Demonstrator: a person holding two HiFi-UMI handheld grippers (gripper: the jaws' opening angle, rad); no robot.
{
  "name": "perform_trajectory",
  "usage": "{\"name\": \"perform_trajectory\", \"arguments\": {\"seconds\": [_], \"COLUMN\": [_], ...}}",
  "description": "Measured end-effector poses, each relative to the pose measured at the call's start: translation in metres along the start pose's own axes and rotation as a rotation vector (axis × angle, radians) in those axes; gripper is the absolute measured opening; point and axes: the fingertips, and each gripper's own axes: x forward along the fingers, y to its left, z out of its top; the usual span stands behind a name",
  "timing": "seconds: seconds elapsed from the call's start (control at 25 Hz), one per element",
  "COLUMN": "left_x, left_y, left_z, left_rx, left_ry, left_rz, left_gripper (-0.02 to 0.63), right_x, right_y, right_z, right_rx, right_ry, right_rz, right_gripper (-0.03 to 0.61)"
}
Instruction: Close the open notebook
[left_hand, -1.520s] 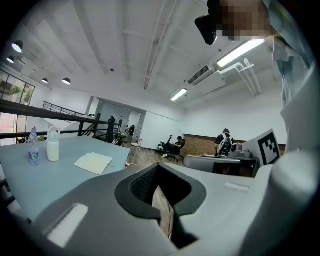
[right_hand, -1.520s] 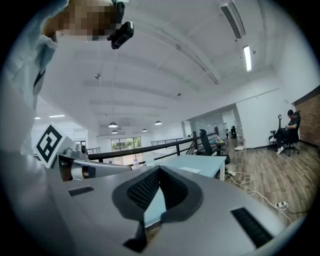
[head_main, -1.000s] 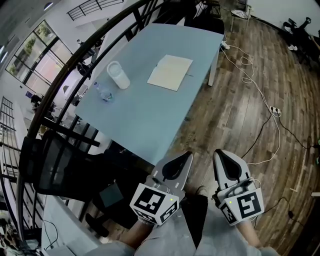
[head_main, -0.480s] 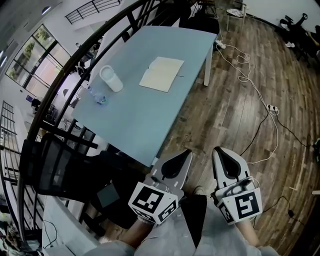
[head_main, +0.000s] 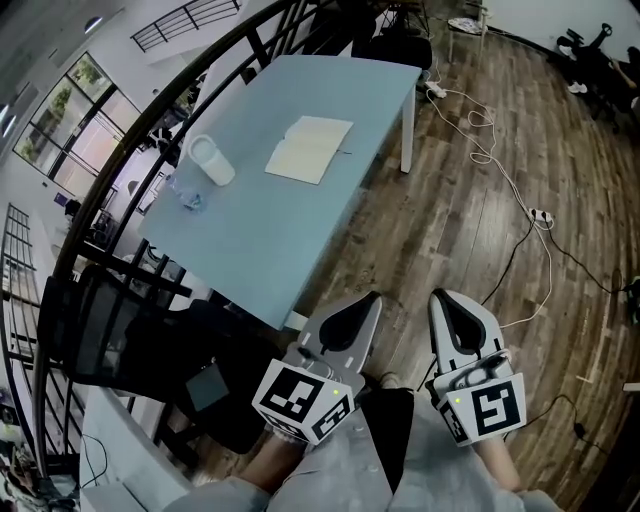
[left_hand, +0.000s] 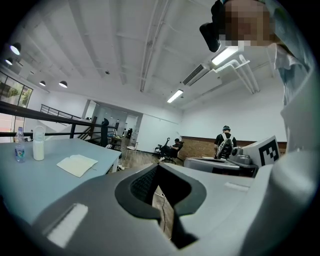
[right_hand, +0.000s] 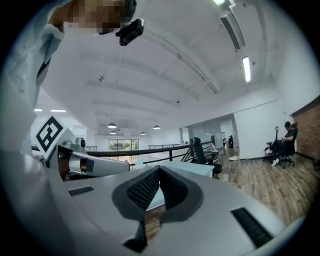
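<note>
The open notebook (head_main: 308, 150) lies flat with cream pages on the light blue table (head_main: 260, 240), far ahead of both grippers. In the left gripper view the notebook (left_hand: 76, 165) shows at the left, on the table's near end. My left gripper (head_main: 352, 318) and right gripper (head_main: 455, 318) hang side by side over the wooden floor, short of the table's corner. Both are shut with nothing between the jaws. The left gripper (left_hand: 159, 172) points level past the table's end; the right gripper (right_hand: 159, 186) faces the table's edge (right_hand: 186, 168).
A white cup (head_main: 210, 160) and a small water bottle (head_main: 185, 190) stand left of the notebook. A black chair (head_main: 110, 340) sits at the table's near left, and a dark railing (head_main: 150, 130) runs behind. White and black cables (head_main: 500, 170) trail over the floor. People (left_hand: 226, 142) are far off.
The table and notebook have drifted left and slightly farther off in the head view as the person moves. Both grippers stay shut, side by side.
</note>
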Motion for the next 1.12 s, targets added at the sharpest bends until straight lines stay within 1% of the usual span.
{"name": "perform_trajectory", "arguments": {"seconds": [0.12,0.2,0.36,0.56,0.72,0.8,0.88,1.12], "left_x": [0.002,0.005,0.008,0.016,0.026,0.034,0.045,0.085], "left_y": [-0.008,-0.013,-0.020,-0.024,-0.020,-0.017,-0.014,0.001], "left_z": [-0.003,-0.004,-0.004,-0.004,-0.002,-0.001,0.000,0.012], "left_rx": [0.014,0.028,0.032,0.038,0.048,0.049,0.051,0.063], "left_ry": [0.011,0.015,0.009,0.007,0.011,0.012,0.014,0.004], "left_rz": [0.006,0.007,0.014,0.003,-0.005,-0.015,-0.025,-0.052], "left_gripper": [0.002,0.002,0.002,0.002,0.002,0.002,0.002,0.002], "right_x": [-0.006,-0.009,-0.012,-0.016,-0.010,-0.006,-0.001,0.026], "right_y": [0.000,0.001,-0.001,-0.011,-0.021,-0.025,-0.031,-0.064], "right_z": [-0.002,-0.001,0.001,-0.005,-0.007,-0.006,-0.005,0.001], "right_rx": [-0.113,-0.149,-0.103,-0.037,-0.033,-0.025,-0.020,-0.017], "right_ry": [0.007,0.008,-0.002,0.012,0.009,-0.008,-0.022,-0.034], "right_rz": [0.005,0.014,0.031,0.007,-0.015,-0.009,-0.004,-0.041], "right_gripper": [-0.002,-0.002,-0.002,-0.002,-0.002,-0.002,-0.002,-0.002]}}
